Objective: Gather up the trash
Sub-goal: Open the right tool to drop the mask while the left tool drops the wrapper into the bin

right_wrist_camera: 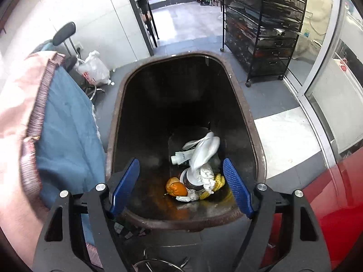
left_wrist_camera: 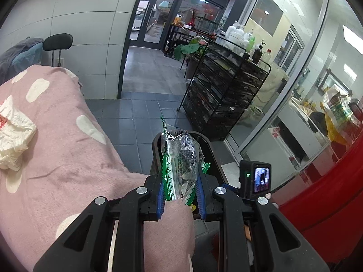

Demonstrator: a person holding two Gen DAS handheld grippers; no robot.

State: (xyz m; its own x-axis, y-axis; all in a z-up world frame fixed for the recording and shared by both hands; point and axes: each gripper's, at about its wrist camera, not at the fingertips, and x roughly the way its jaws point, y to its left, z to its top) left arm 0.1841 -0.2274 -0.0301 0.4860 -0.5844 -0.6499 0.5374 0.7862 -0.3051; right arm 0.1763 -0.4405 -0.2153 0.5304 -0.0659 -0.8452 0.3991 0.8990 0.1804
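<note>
My left gripper [left_wrist_camera: 180, 175] is shut on a clear plastic wrapper [left_wrist_camera: 181, 149] with green zigzag edges, which sticks up between the blue pads. Behind it shows the dark bin [left_wrist_camera: 209, 145]. A crumpled white paper [left_wrist_camera: 13, 136] lies on the pink spotted cover [left_wrist_camera: 68, 154] at the left. In the right wrist view, my right gripper [right_wrist_camera: 181, 161] is open above the dark brown bin [right_wrist_camera: 244, 104], with nothing between its pads. A blurred white scrap [right_wrist_camera: 205, 149] is inside the bin, above orange peel [right_wrist_camera: 175, 188], a cup and other scraps at the bottom.
A black mesh rack on wheels [left_wrist_camera: 226, 86] [right_wrist_camera: 265, 22] stands beyond the bin, by a glass partition. A red object [right_wrist_camera: 329, 192] [left_wrist_camera: 329, 181] borders the bin's right side. Blue cloth [right_wrist_camera: 68, 117] hangs at its left. A white plastic bag [right_wrist_camera: 95, 68] sits on the floor near a chair [left_wrist_camera: 57, 42].
</note>
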